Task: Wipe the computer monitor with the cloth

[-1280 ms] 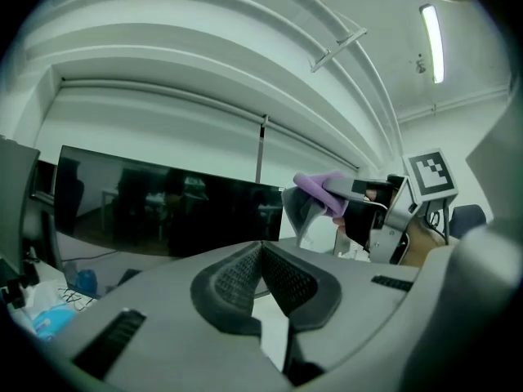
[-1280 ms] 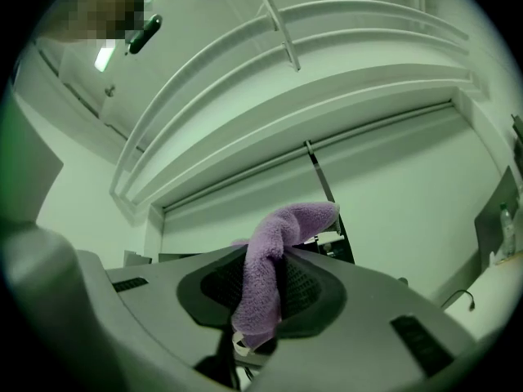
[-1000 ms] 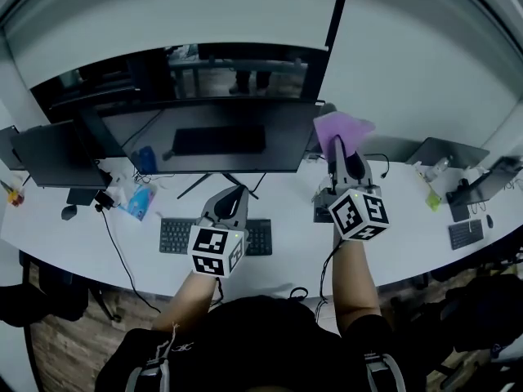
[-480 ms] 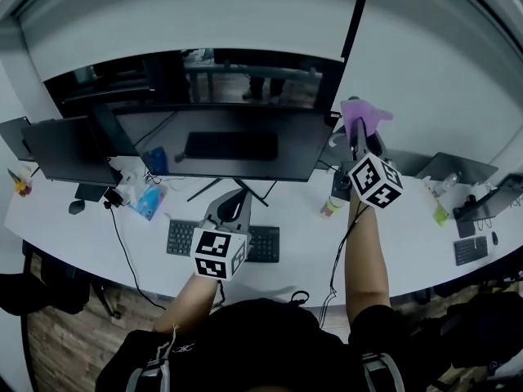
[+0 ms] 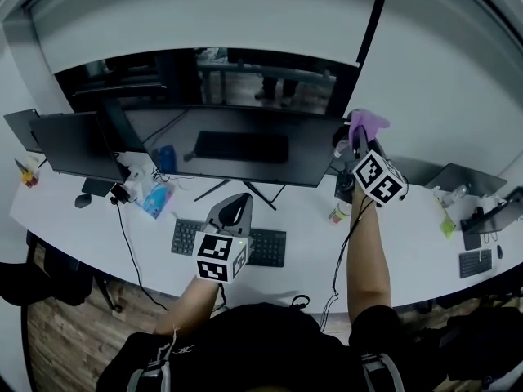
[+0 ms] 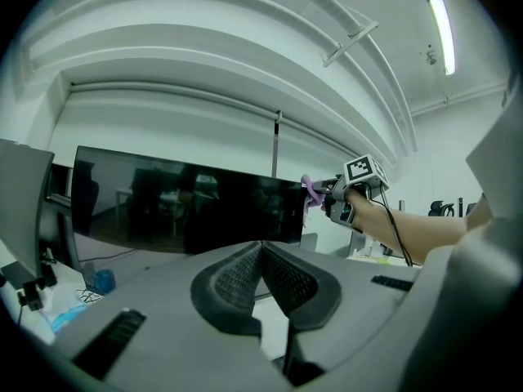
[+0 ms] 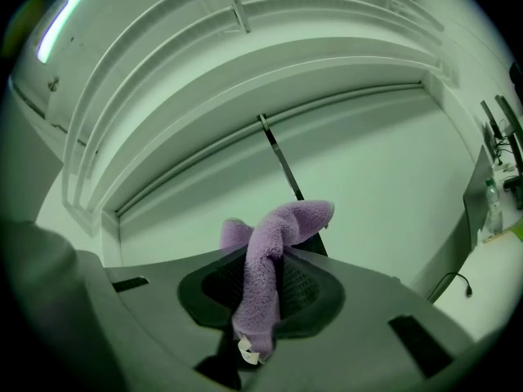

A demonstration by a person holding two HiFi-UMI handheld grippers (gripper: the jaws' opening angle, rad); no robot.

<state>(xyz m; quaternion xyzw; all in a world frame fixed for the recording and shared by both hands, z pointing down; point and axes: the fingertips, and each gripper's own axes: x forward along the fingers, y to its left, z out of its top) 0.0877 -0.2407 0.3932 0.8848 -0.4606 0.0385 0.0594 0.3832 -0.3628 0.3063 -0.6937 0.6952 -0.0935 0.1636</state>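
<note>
White table [image 5: 306,223] carries the dark monitor [image 5: 237,145]. Right tongs [image 5: 357,140] are clenched on the purple cloth [image 5: 365,123], near the monitor's upper right corner. It seems soft, light and floppy, so holding its bunched middle suits it. Left tongs [image 6: 262,247] are pressed together, empty.

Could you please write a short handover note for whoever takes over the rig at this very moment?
Left hand-held gripper: shut, empty, held over the keyboard.
Right hand-held gripper: shut on the purple cloth, raised at the upper right corner of the monitor; whether the cloth touches it is unclear.
Done: cloth gripped and up at the screen.
Left: wipe across the dark screen.
</note>
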